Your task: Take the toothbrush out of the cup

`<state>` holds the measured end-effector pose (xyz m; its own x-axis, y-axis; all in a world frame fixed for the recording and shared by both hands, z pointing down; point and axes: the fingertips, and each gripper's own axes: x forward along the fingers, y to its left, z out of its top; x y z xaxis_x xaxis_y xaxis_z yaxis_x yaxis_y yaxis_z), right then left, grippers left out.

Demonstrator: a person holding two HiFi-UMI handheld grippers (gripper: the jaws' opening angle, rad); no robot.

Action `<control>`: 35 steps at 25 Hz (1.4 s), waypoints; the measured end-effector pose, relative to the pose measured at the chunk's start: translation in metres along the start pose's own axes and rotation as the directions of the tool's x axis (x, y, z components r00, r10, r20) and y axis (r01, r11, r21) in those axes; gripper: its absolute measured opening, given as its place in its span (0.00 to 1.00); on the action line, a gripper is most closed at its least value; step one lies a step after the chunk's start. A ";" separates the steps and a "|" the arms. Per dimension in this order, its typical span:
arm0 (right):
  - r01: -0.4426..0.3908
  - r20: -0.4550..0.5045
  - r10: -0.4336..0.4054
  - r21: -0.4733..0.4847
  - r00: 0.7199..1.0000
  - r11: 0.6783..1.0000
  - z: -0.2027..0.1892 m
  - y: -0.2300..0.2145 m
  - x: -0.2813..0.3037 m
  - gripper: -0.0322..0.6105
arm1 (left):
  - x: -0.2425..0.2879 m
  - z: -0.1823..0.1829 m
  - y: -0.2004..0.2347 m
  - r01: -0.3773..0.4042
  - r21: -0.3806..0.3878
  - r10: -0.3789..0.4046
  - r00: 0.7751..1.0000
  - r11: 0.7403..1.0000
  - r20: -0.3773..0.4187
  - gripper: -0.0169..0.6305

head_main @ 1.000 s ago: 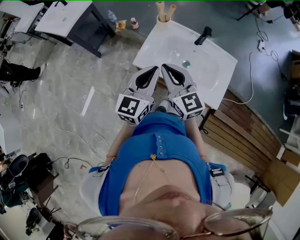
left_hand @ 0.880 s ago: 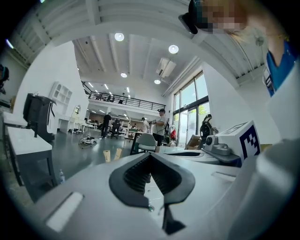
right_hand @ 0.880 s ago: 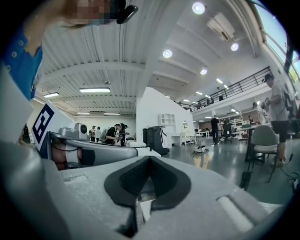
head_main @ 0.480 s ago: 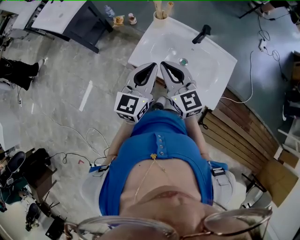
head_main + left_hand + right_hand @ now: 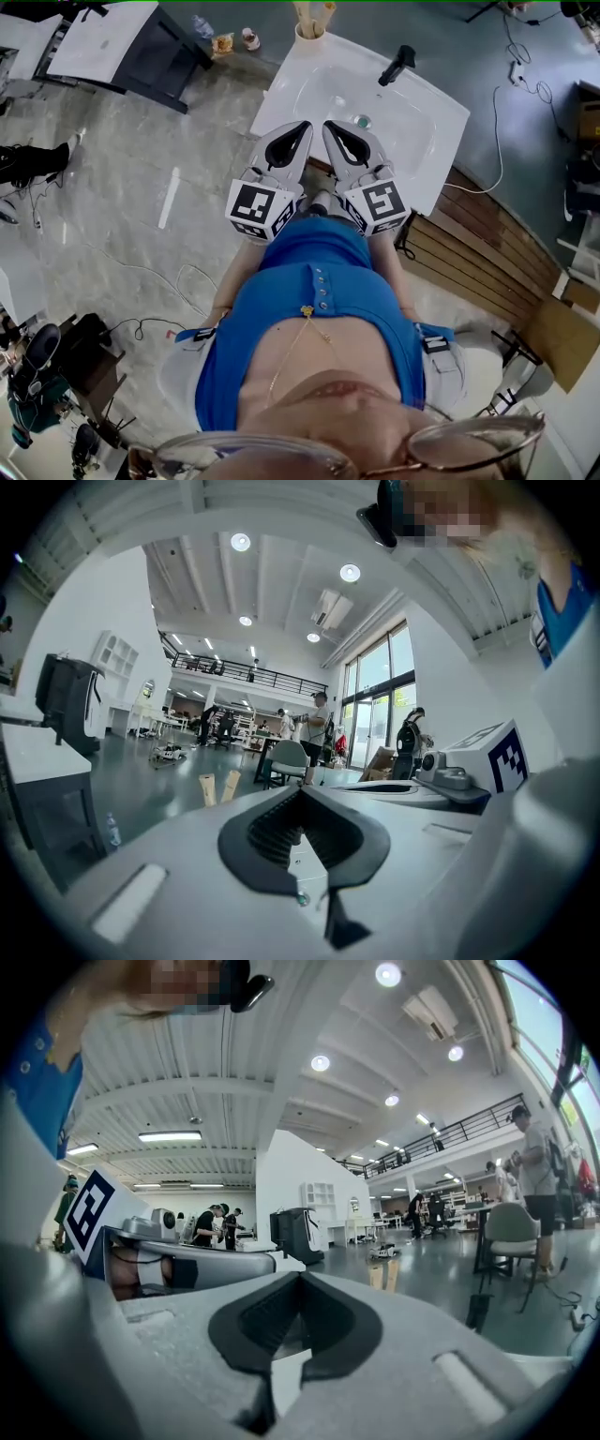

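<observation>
A pale cup (image 5: 308,33) stands at the far left corner of the white sink (image 5: 412,103), with wooden toothbrush handles (image 5: 312,11) sticking up out of it. Both grippers are held side by side over the sink's near edge, well short of the cup. My left gripper (image 5: 304,126) is shut and empty, and so is my right gripper (image 5: 328,126). In the left gripper view the handles (image 5: 217,787) show beyond the shut left gripper (image 5: 300,789). The right gripper view shows the handles (image 5: 382,1274) right of the shut right gripper (image 5: 298,1277).
A black faucet (image 5: 394,64) rises at the sink's back, and the drain (image 5: 361,120) lies just ahead of my right gripper. A dark table with a white top (image 5: 122,37) stands at upper left. Small jars (image 5: 225,42) and cables sit on the floor; wooden slats (image 5: 487,253) lie right.
Both grippers have moved a little forward over the sink's near edge, staying shut. The sink and cup have shifted slightly left in the head view.
</observation>
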<state>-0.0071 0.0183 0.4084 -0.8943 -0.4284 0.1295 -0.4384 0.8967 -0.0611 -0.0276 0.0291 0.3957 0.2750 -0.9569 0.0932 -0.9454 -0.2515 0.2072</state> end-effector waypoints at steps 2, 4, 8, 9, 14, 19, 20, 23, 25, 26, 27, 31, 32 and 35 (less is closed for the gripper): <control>0.025 0.000 -0.025 0.001 1.000 1.000 0.003 -0.005 0.009 0.05 | 0.006 0.004 0.007 0.024 -0.002 -0.024 1.000 1.000 -0.002 0.03; 0.052 0.003 -0.052 0.000 0.999 0.999 0.008 -0.011 0.020 0.05 | 0.014 0.009 0.017 0.053 -0.002 -0.053 0.999 0.999 -0.008 0.03; 0.100 0.010 -0.100 -0.006 0.995 0.995 0.017 -0.021 0.051 0.05 | 0.031 0.020 0.044 0.109 0.003 -0.109 0.994 0.994 -0.016 0.03; 0.111 0.012 -0.111 -0.007 0.994 0.994 0.019 -0.023 0.059 0.05 | 0.035 0.022 0.052 0.122 0.005 -0.122 0.992 0.993 -0.019 0.03; 0.163 0.008 -0.163 -0.002 0.987 0.987 0.022 -0.035 0.097 0.05 | 0.055 0.027 0.088 0.175 -0.007 -0.175 0.984 0.985 -0.033 0.03; 0.211 0.006 -0.211 -0.007 0.978 0.978 0.024 -0.043 0.133 0.05 | 0.068 0.028 0.124 0.212 -0.014 -0.212 0.976 0.977 -0.050 0.03; 0.222 0.003 -0.222 -0.005 0.975 0.975 0.024 -0.043 0.138 0.05 | 0.070 0.028 0.130 0.220 -0.016 -0.220 0.974 0.975 -0.055 0.03; 0.256 -0.011 -0.256 -0.004 0.967 0.967 0.023 -0.045 0.152 0.05 | 0.074 0.029 0.146 0.246 -0.020 -0.247 0.967 0.969 -0.067 0.03; 0.276 -0.020 -0.276 -0.006 0.961 0.961 0.021 -0.046 0.159 0.05 | 0.077 0.028 0.155 0.263 -0.022 -0.263 0.962 0.965 -0.074 0.03; 0.287 -0.024 -0.287 -0.007 0.958 0.958 0.019 -0.047 0.162 0.05 | 0.078 0.027 0.159 0.270 -0.023 -0.271 0.959 0.962 -0.079 0.03; 0.299 -0.028 -0.299 -0.006 0.954 0.954 0.018 -0.048 0.165 0.05 | 0.079 0.026 0.162 0.278 -0.025 -0.279 0.956 0.960 -0.085 0.03; 0.344 -0.038 -0.344 0.006 0.938 0.939 0.013 -0.051 0.170 0.05 | 0.082 0.019 0.172 0.307 -0.038 -0.310 0.945 0.951 -0.110 0.03; 0.352 -0.043 -0.352 0.007 0.935 0.936 0.011 -0.051 0.170 0.05 | 0.084 0.017 0.174 0.312 -0.039 -0.314 0.942 0.949 -0.115 0.03; 0.369 -0.061 -0.368 0.005 0.928 0.929 0.006 -0.057 0.167 0.05 | 0.091 0.015 0.177 0.318 -0.039 -0.321 0.939 0.947 -0.125 0.03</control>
<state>-0.1325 -0.1048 0.4276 -0.6626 -0.7210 0.2029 -0.7382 0.6744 -0.0138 -0.1724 -0.1043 0.4265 0.5834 -0.7995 0.1430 -0.8010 -0.5374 0.2638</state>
